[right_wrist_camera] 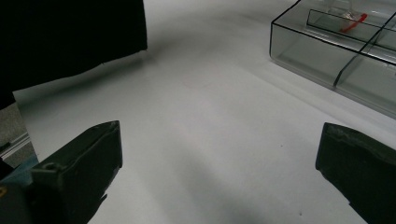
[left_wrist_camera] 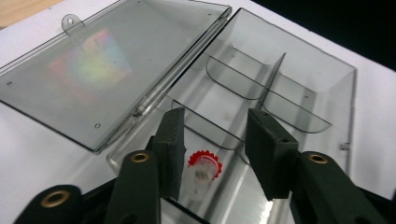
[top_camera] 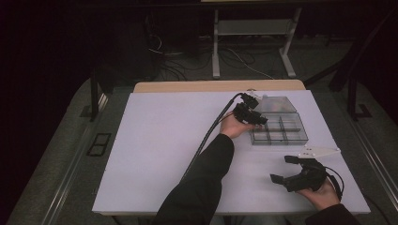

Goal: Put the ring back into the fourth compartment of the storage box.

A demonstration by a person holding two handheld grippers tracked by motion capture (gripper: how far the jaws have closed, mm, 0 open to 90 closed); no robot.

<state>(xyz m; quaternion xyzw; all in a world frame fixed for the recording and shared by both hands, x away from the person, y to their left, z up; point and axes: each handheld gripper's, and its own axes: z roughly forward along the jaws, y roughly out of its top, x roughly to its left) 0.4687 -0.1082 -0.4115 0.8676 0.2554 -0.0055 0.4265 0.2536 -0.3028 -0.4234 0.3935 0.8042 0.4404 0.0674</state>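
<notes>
The left tongs (left_wrist_camera: 212, 154) hang over the near end of a clear plastic organiser box (left_wrist_camera: 303, 93), their jaws parted with nothing clamped between them. Just below and between the two jaws, inside the nearest compartment, sits a small clear vial with a red ridged cap (left_wrist_camera: 204, 165); it seems to rest on the box floor, free of both jaws, though the see-through plastic makes that hard to judge. Beyond the jaws the dividers split the box into further compartments, and to the left of the tongs the hinged lid (left_wrist_camera: 88, 79) lies folded flat on the white worktop (left_wrist_camera: 28, 140). The right tongs (top_camera: 287, 169) are held low over bare worktop, well apart from the box, jaws spread wide and gripping nothing. Ahead and to their right, the box corner shows with the red cap inside.
</notes>
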